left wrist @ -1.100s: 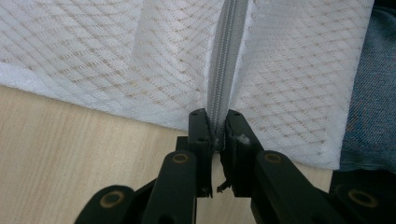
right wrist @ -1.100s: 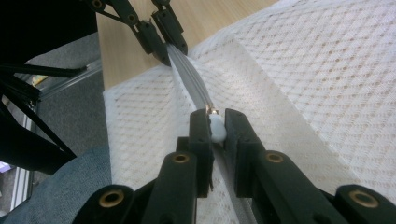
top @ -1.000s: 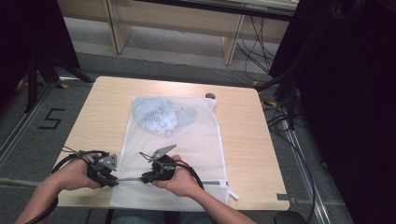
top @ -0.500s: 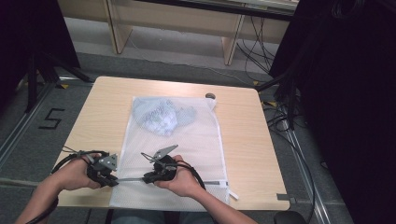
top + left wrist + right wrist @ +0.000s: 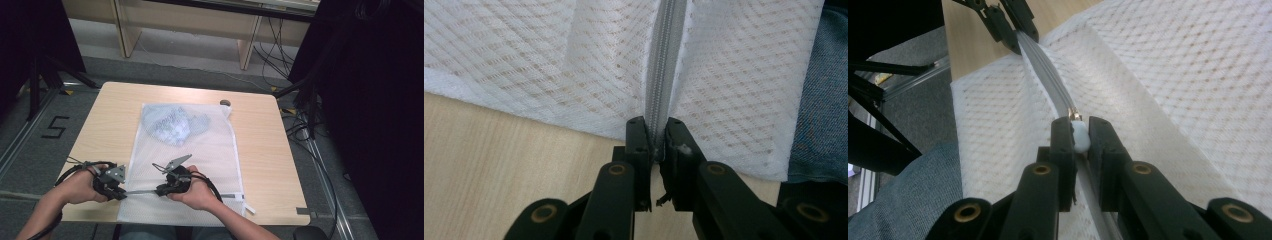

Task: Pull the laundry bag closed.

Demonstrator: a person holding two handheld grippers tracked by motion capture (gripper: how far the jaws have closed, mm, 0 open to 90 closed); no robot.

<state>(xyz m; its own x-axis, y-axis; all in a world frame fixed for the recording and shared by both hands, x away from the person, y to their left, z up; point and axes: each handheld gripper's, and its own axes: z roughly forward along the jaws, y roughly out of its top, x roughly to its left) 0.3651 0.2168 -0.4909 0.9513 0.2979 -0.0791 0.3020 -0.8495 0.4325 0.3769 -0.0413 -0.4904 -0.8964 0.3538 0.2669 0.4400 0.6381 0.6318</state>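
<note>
A white mesh laundry bag [image 5: 200, 150] lies flat on the wooden table [image 5: 110, 115], with a bundled pale blue garment [image 5: 172, 124] inside its far end. A grey zipper [image 5: 142, 191] runs along the near edge. My left gripper [image 5: 122, 193] is shut on the zipper's left end [image 5: 658, 125]. My right gripper [image 5: 161, 190] is shut on the white zipper pull [image 5: 1080, 137], a short way right of the left one. In the right gripper view the left gripper [image 5: 1018, 37] pinches the zipper tape [image 5: 1045, 70] farther off.
A small dark round object [image 5: 225, 103] sits at the table's far edge beside the bag's corner. The bag's near edge hangs over the table front above the person's denim-clad legs [image 5: 908, 195]. Cables and dark stands surround the table.
</note>
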